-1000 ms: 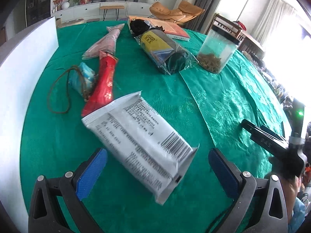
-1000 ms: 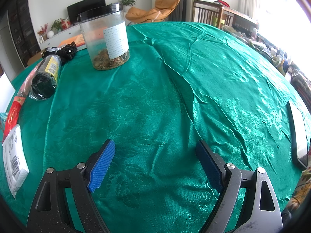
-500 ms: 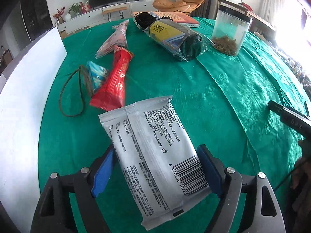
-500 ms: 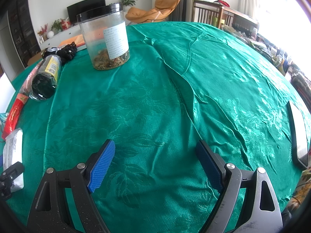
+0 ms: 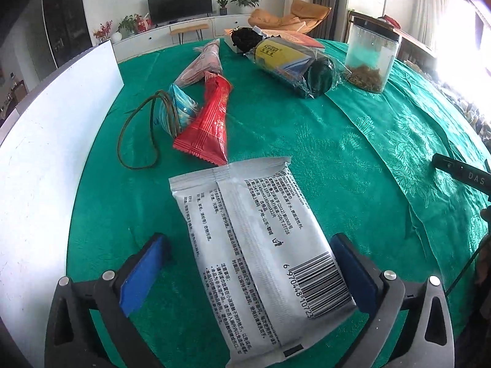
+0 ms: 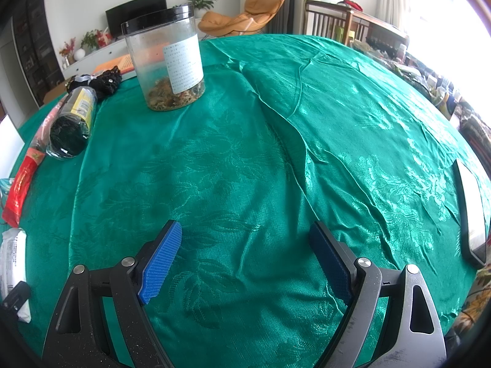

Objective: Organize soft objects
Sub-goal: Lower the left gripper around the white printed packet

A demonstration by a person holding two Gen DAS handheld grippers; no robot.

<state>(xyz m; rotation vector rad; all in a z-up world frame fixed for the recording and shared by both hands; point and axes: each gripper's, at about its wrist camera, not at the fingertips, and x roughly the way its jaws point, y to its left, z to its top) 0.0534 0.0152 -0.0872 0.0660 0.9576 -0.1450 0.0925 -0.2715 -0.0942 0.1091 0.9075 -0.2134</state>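
1. Left wrist view: the left tongs (image 5: 245,271) are spread wide around the white packet (image 5: 256,253), having closed in on it half a second ago and opened again since. The right pad (image 5: 353,271) touches or nearly touches the packet's barcode edge; the left pad (image 5: 142,277) stands clear of it.
2. The packet lies flat on the green worktop (image 5: 337,141) between the pads, printed back upward. I judge this a release after a nudge or a re-aimed grasp, so the packet is probably not yet sorted.
3. Its long axis runs almost straight ahead along the tongs, tilted slightly. The barcode end sits nearest the camera, toward the right pad; the crimped far end points ahead and a little left.
4. That far end lies just short of the red packet (image 5: 208,122). A blue pouch (image 5: 179,109) with a brown cord loop lies left of it.
5. Right wrist view: the right tongs (image 6: 245,260) hang open over bare cloth, holding nothing, unchanged over the last second.
6. Here the white packet (image 6: 12,263) shows only at the far left edge, well apart from these tongs. The clear jar (image 6: 167,58) stands ahead and left.
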